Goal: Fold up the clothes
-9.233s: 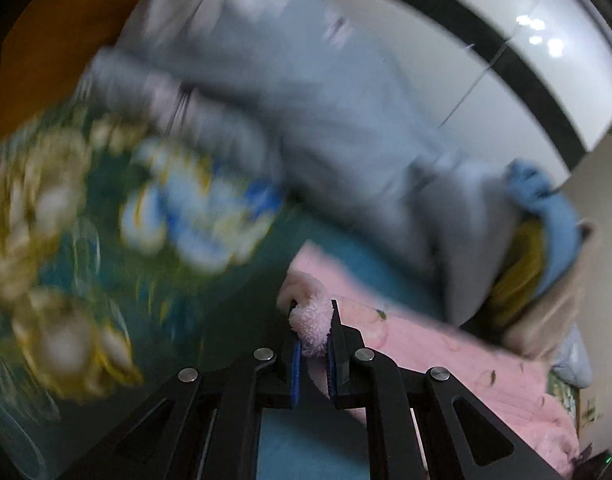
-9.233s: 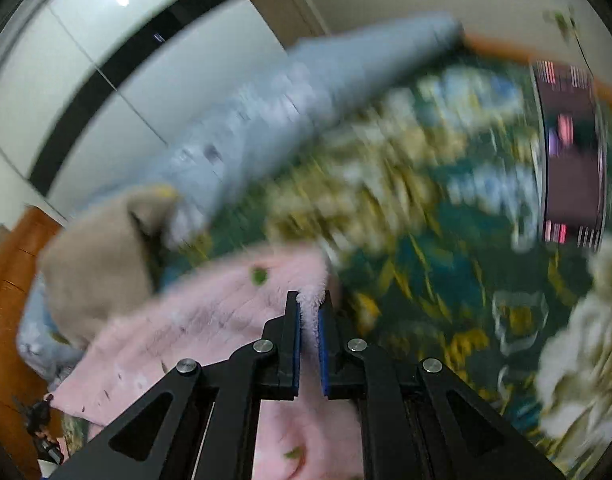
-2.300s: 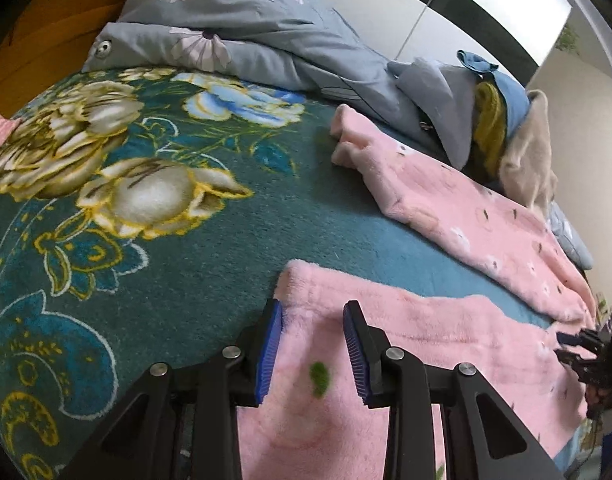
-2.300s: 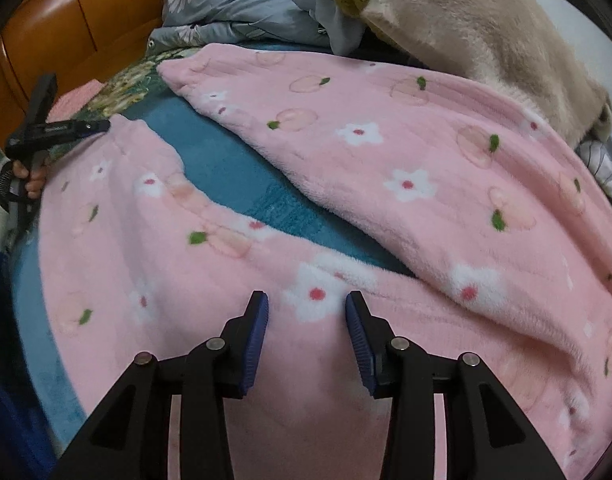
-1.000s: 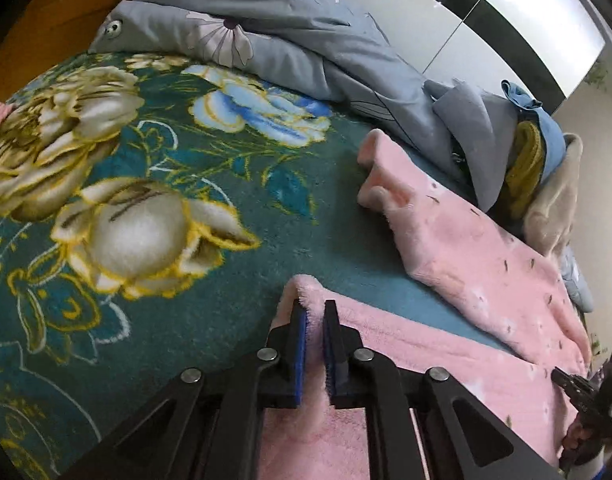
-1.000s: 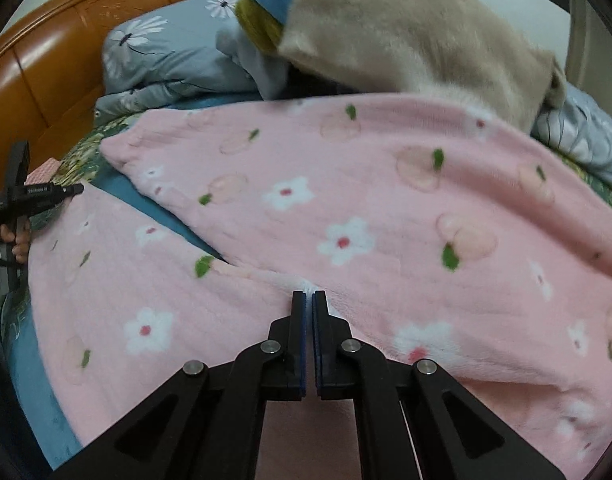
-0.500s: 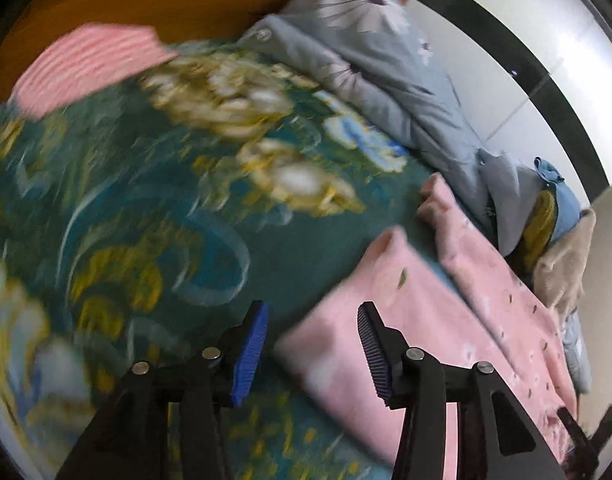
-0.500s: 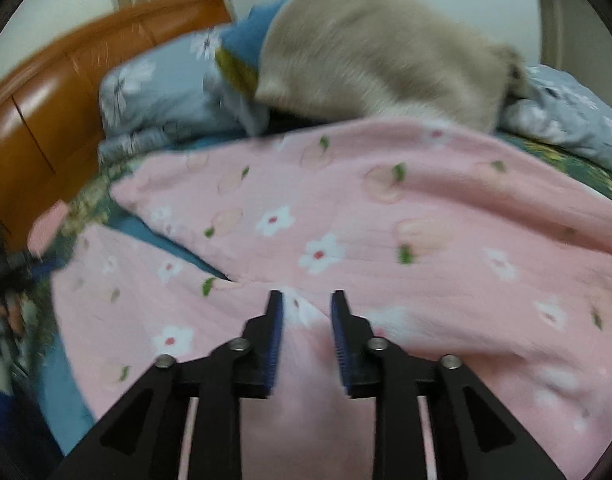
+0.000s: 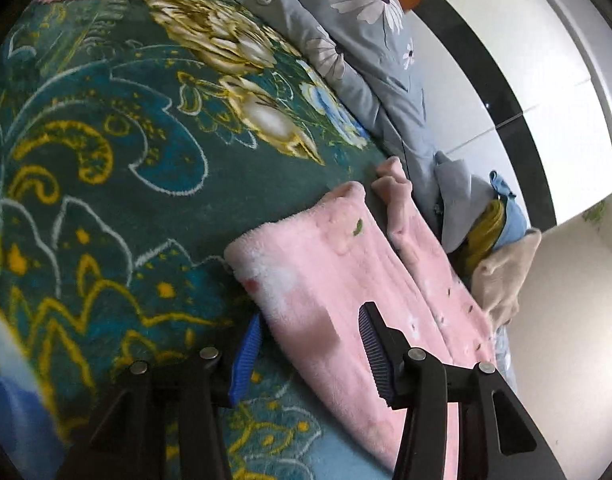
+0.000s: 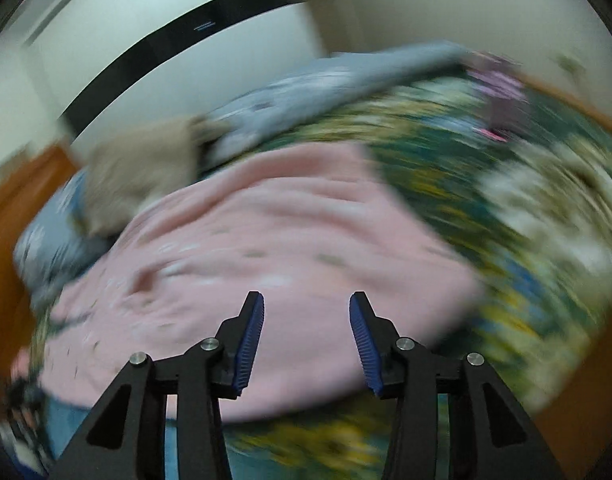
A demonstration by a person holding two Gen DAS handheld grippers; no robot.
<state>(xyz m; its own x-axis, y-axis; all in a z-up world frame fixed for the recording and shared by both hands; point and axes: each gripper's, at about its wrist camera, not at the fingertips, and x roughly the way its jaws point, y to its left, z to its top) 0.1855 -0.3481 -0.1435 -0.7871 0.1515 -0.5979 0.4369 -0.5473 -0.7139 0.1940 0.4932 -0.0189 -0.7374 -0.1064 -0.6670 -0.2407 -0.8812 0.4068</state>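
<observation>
Left claw [image 9: 309, 354] and right claw [image 10: 306, 340] both gape wide, empty, above pink garment [image 9: 329, 272] whose folded edge lies centre-frame on the bed [image 9: 106, 152].

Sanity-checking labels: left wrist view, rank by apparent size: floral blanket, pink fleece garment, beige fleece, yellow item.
1. floral blanket, fills most of the frame
2. pink fleece garment
3. beige fleece
4. yellow item, mostly buried in the pile, so true size unknown

The fisheye inflates whatever is nearest, so this is apparent size only.
</observation>
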